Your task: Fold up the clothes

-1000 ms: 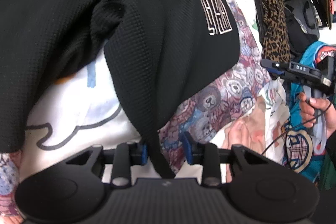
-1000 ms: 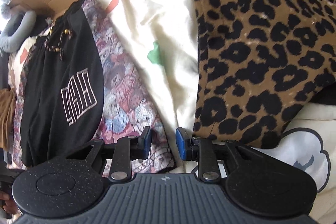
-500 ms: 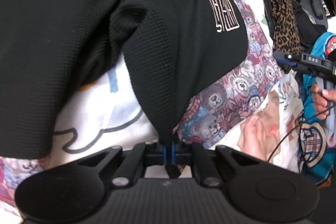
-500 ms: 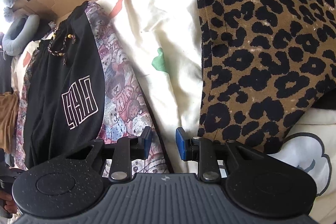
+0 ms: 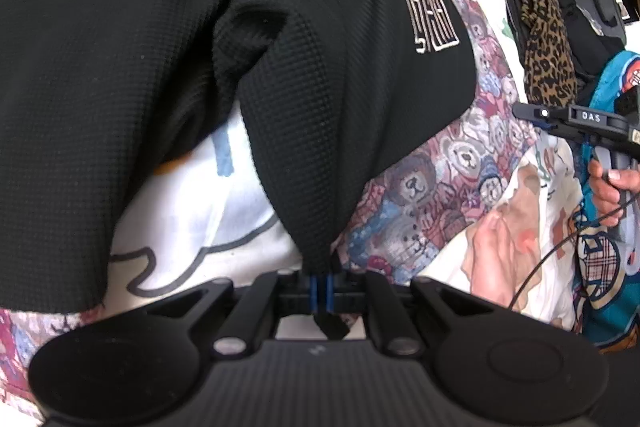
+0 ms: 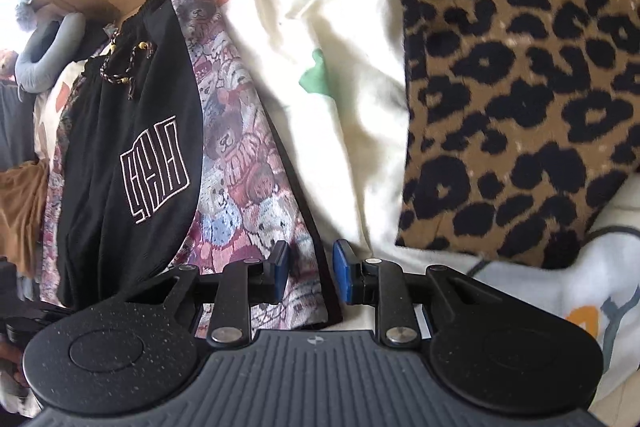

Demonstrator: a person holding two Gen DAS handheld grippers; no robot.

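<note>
Black waffle-knit shorts (image 5: 304, 131) (corner) are clamped in the left gripper (image 5: 322, 293); right gripper (image 6: 308, 273) gapes.

Left gripper (image 5: 322, 287): pointed steeply downward, jaws fully closed, blue pads (image 5: 314, 293) clamped at 6 o'clock of its own view on a fold of the black garment (image 5: 168, 39). Right gripper (image 6: 310, 275): pointed steeply downward, jaws parted after closing slightly, blue pads (image 6: 343, 273) pressing on nothing, fabric lying below the gap. Right hand (image 5: 610, 189): at 3 o'clock in the left wrist view, fingers wrapped around the handle of its gripper.
</note>
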